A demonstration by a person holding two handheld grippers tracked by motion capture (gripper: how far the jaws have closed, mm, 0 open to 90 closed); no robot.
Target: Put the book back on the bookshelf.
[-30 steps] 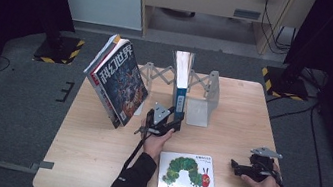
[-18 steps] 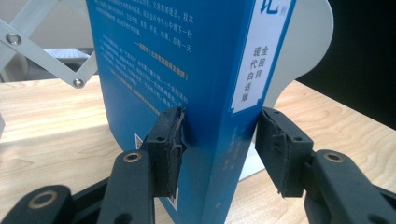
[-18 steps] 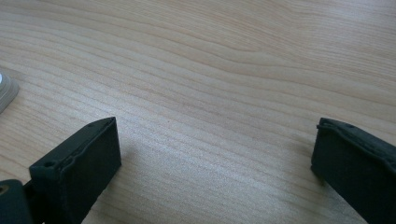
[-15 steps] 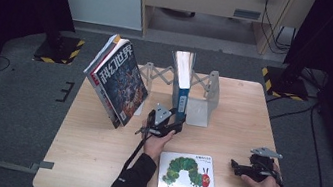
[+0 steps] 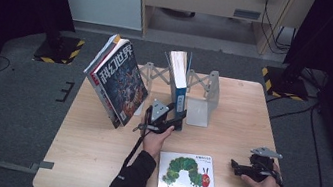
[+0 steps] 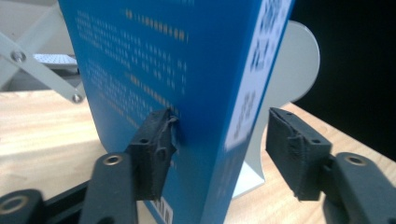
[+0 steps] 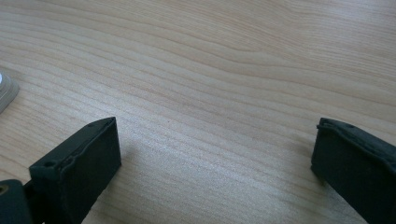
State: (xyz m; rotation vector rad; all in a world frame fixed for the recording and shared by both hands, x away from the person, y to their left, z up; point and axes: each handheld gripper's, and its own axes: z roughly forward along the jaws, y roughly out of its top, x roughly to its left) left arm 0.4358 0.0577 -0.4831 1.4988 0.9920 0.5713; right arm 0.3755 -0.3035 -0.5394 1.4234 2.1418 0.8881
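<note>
A blue book point(image 5: 180, 83) stands upright on the table inside a metal expanding bookend rack point(image 5: 208, 87). My left gripper point(image 5: 178, 120) is at its lower near edge, and its jaws have just been opening. In the left gripper view the blue book point(image 6: 187, 70) is between the jaws of the left gripper point(image 6: 224, 140). One pad point(image 6: 156, 149) still touches the cover, while the other pad point(image 6: 292, 149) stands off the spine. My right gripper point(image 5: 236, 166) rests low at the table's right front. In its own view the right gripper point(image 7: 215, 154) is open over bare wood.
A large magazine point(image 5: 118, 83) leans tilted against the rack's left end, close to my left hand. A caterpillar picture book point(image 5: 187, 173) lies flat near the front edge between my hands. The rack's rounded end plate point(image 6: 299, 60) stands just behind the blue book. The wooden table point(image 5: 95, 148) has dark floor around it.
The left gripper's jaws have spread a little around the blue book, which stays upright in the rack. The right hand and gripper have not moved.
</note>
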